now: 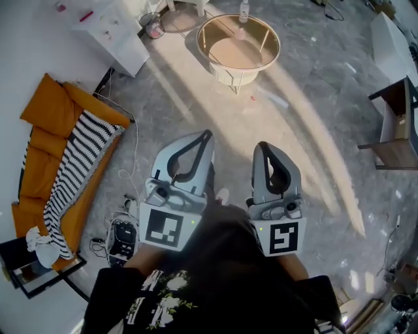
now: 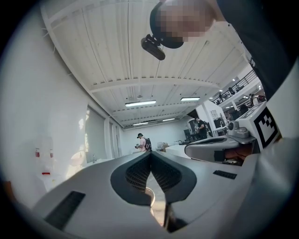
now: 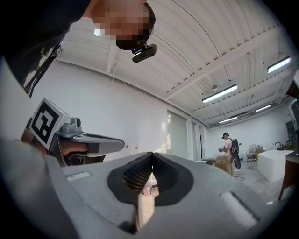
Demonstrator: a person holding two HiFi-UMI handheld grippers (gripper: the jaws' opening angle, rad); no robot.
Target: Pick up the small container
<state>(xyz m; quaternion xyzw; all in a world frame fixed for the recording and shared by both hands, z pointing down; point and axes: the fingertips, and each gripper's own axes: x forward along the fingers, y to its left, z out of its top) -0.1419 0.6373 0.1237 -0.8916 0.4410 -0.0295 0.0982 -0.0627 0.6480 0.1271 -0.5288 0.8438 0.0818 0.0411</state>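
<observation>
The small container [image 1: 155,27], a clear cup with pink in its bottom, stands on the floor far ahead, beside a white cabinet [image 1: 117,34]. It also shows, tiny, through the gap below the right pads in the right gripper view [image 3: 147,189]. Both grippers are held close to the person's body and point forward, well short of the cup. My left gripper [image 1: 208,134] [image 2: 150,156] has its jaws together with nothing between them. My right gripper [image 1: 262,145] [image 3: 152,158] is likewise shut and empty.
A round gold-rimmed table [image 1: 238,49] stands ahead, with a bottle [image 1: 243,12] beyond it. An orange sofa [image 1: 46,140] with a striped blanket lies at the left, cables and a device [image 1: 123,238] beside it. A wooden side table [image 1: 397,134] is at the right. A person [image 3: 229,150] stands far off.
</observation>
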